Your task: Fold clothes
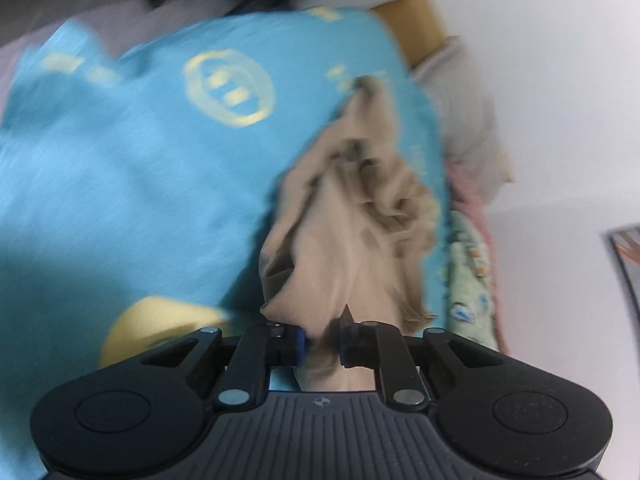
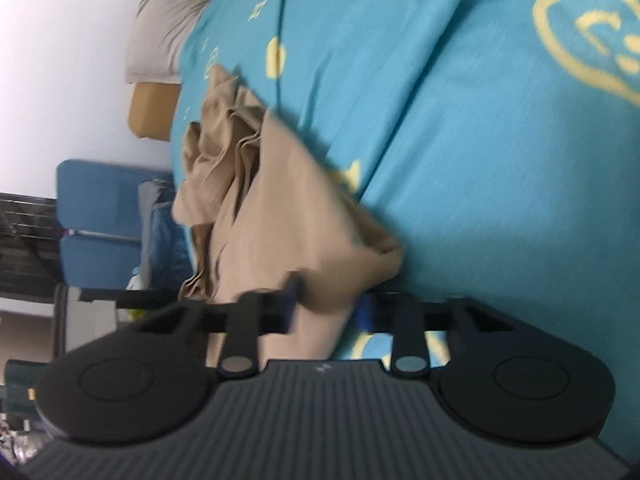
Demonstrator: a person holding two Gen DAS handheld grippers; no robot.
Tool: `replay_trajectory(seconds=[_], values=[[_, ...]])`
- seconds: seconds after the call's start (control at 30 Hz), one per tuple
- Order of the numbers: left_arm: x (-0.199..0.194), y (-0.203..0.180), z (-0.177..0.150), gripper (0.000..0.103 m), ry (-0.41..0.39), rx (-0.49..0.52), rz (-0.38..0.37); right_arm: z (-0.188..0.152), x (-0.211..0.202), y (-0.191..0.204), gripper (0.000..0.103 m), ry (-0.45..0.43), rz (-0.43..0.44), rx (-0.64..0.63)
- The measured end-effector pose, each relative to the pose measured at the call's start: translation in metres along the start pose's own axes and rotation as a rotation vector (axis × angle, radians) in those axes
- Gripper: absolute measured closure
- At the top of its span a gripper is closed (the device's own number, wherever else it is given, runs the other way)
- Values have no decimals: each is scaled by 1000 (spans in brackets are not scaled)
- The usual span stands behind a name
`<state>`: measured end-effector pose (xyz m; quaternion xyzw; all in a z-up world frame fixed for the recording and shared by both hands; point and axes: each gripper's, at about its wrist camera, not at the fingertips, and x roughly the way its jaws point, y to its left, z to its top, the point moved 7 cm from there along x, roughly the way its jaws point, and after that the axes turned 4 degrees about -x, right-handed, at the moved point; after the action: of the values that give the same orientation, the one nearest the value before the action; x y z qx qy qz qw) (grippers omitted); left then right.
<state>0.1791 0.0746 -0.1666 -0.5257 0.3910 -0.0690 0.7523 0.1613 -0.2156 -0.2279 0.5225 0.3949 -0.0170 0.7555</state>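
Observation:
A crumpled tan garment (image 1: 352, 220) lies bunched on a bed covered by a turquoise sheet with yellow prints (image 1: 120, 160). In the left wrist view my left gripper (image 1: 322, 344) is shut on the garment's near end, and the cloth runs away from the jaws in loose folds. In the right wrist view the same tan garment (image 2: 272, 208) lies on the turquoise sheet (image 2: 480, 160). My right gripper (image 2: 328, 304) is shut on a fold of its near edge, with cloth filling the gap between the blue pads. Both views are blurred.
A grey pillow (image 1: 468, 112) and a wooden headboard (image 1: 416, 20) sit at the bed's far end by a white wall (image 1: 560, 80). A green patterned cloth (image 1: 468, 280) lies along the bed's edge. A blue seat (image 2: 100, 216) and dark rack (image 2: 24, 240) stand beside the bed.

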Motion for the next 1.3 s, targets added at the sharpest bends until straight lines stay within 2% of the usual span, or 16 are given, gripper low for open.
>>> replay_trajectory(seconds=[0.1, 0.17, 0.23, 0.3, 0.43, 0.5, 0.63, 0.87, 1.0, 1.13, 1.3], values=[[-10, -21, 1, 92, -38, 66, -55, 4, -14, 18, 93, -49, 11, -94], [-22, -35, 3, 93, -71, 110, -75, 7, -31, 40, 93, -104, 68, -163], [-37, -48, 5, 93, -92, 111, -108, 9, -51, 63, 94, -140, 116, -227], [-54, -63, 4, 93, -94, 121, -129, 8, -66, 78, 94, -142, 119, -279], [-93, -92, -16, 93, -104, 216, -124, 2, -104, 98, 94, -176, 125, -385], [-112, -98, -31, 93, -98, 250, -108, -5, -125, 94, 94, -178, 120, -396], [-158, -91, -65, 93, -79, 247, -84, -29, -167, 82, 94, -168, 124, -402], [-224, -84, -111, 93, -23, 175, -34, -79, -235, 61, 94, -181, 118, -409], [-219, -93, -106, 93, -17, 174, -11, -72, -232, 61, 94, -170, 110, -377], [-181, -102, -82, 93, -33, 151, 44, -48, -203, 76, 94, -158, 72, -383], [-120, -114, -36, 93, -55, 157, 122, -5, -142, 99, 94, -120, 38, -380]])
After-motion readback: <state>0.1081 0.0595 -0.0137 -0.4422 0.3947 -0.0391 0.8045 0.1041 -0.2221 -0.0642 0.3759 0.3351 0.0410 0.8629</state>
